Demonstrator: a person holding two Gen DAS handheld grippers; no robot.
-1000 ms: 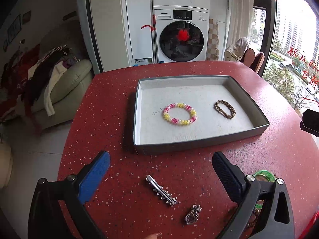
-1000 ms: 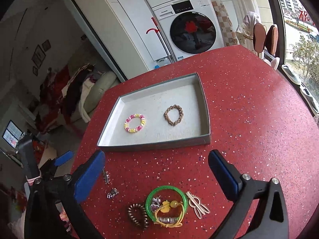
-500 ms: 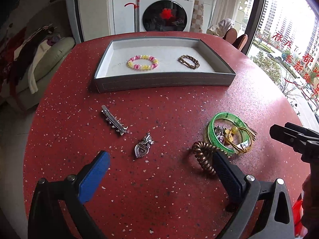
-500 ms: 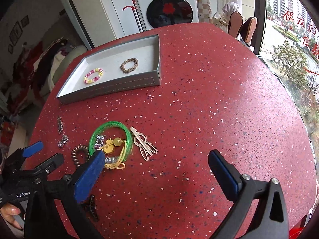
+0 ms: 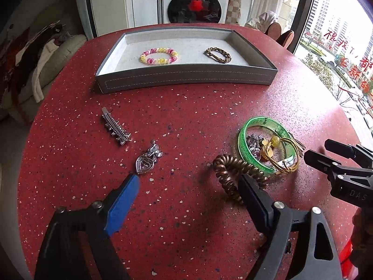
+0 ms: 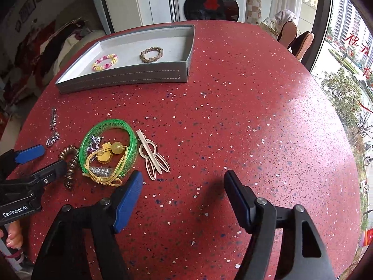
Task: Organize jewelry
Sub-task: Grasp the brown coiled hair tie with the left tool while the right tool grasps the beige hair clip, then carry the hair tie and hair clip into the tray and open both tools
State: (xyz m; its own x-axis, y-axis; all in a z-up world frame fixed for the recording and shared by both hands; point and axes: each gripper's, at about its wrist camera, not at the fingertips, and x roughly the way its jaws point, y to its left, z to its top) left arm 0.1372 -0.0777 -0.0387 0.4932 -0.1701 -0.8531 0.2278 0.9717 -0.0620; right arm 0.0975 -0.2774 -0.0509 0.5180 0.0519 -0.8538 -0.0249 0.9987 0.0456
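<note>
Red speckled counter [image 5: 186, 107] fills both views, with a washing machine [image 5: 194, 2] behind it and a grey tray [image 5: 186, 75] at the far side holding a pink-and-yellow bead bracelet [image 5: 159, 56] and a brown chain bracelet [image 5: 218, 54]. Nearer lie a green bangle [image 5: 242, 144] ringed round what look like small charms and a yellow hair tie, a brown coil tie [image 5: 229, 172] touching it, a beige clip [image 6: 152, 155] just beside it, a spiked barrette [image 5: 115, 129] and a heart pendant [image 5: 145, 164]. Both grippers tilt down over the counter, jaws closing on nothing: the left gripper [image 5: 188, 183] has the pendant just beyond its blue finger and the coil tie at its black one, while the right gripper [image 6: 183, 183] has bare counter between its fingers, the bangle just left of them.
</note>
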